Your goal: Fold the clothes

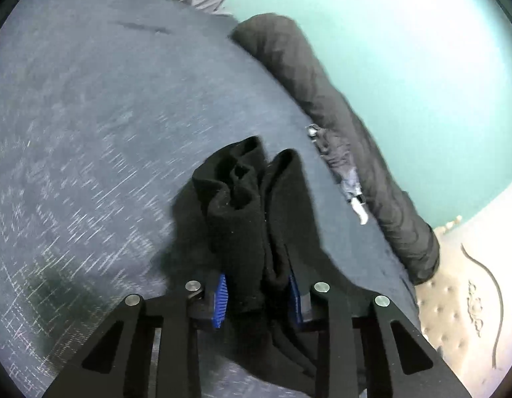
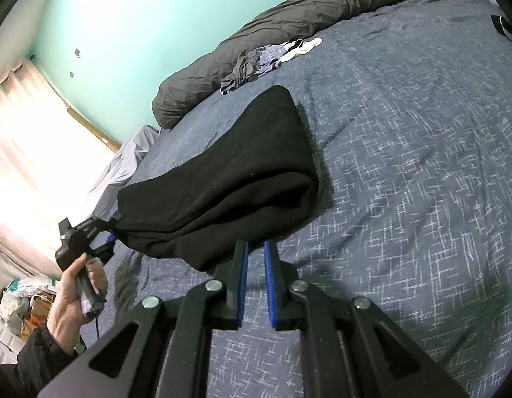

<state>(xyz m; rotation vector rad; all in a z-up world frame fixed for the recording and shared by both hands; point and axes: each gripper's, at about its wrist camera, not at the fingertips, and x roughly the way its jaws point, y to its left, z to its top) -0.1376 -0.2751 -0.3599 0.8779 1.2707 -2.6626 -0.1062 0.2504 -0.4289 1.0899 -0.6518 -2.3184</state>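
Observation:
A black garment [image 1: 236, 205] is bunched between the blue pads of my left gripper [image 1: 257, 278], which is shut on it. From the right wrist view, the same garment [image 2: 229, 172] is folded thick; its left end is raised by the left gripper [image 2: 90, 232], held by a person's hand [image 2: 70, 298], while its right end rests on the bedspread [image 2: 405, 182]. My right gripper [image 2: 254, 245] has its jaws nearly together with only bedspread showing in the thin gap. Its tips sit at the garment's lower edge; whether they pinch it I cannot tell.
A rolled dark grey duvet [image 2: 289, 20] lies along the bed's far side by the teal wall. A small pile of clothes [image 2: 265, 56] sits against it. A pale pillow [image 2: 129, 152] is at the bed's left corner, with a bright curtain [image 2: 30, 152] and floor clutter [image 2: 20, 298] beyond.

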